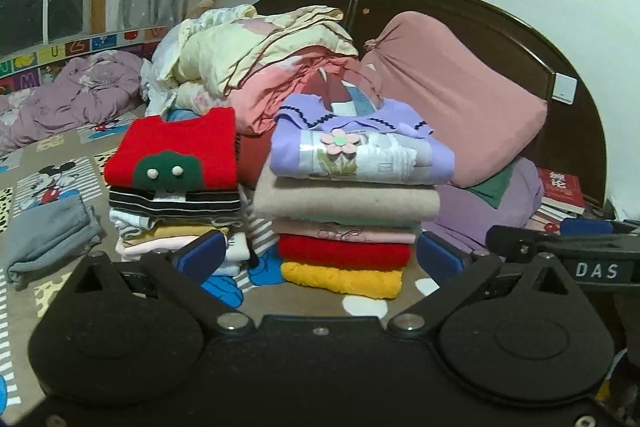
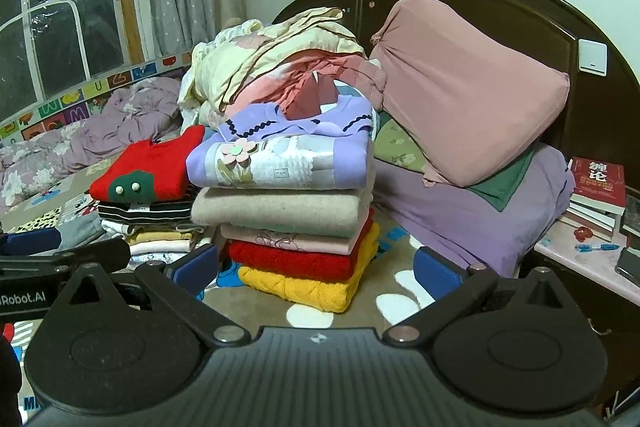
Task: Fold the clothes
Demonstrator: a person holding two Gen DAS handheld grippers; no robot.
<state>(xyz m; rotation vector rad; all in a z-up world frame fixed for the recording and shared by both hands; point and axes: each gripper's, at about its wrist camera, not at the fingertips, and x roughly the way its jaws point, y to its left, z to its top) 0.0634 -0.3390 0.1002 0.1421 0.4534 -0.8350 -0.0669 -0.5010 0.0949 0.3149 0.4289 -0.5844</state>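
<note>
Two folded stacks on the bed (image 1: 48,143), both grippers empty and spread wide.
Largest first: pink pillow (image 2: 468,91) leans on the dark headboard (image 2: 500,11), with a heap of cream and pink bedding (image 1: 260,55) beside it. Taller stack (image 2: 288,211) sits centre, top to bottom: lilac flower sweater (image 2: 280,159), beige knit (image 2: 276,211), pale pink top, red knit, yellow knit (image 2: 304,287). Shorter stack (image 1: 172,195) stands just to its left, topped by a red sweater (image 1: 176,147) over a black-and-white striped piece. Grey folded garment (image 1: 48,235) lies apart, further left. Left gripper (image 1: 320,259) and right gripper (image 2: 316,271) hover near the taller stack, blue pads (image 1: 200,255) touching nothing.
</note>
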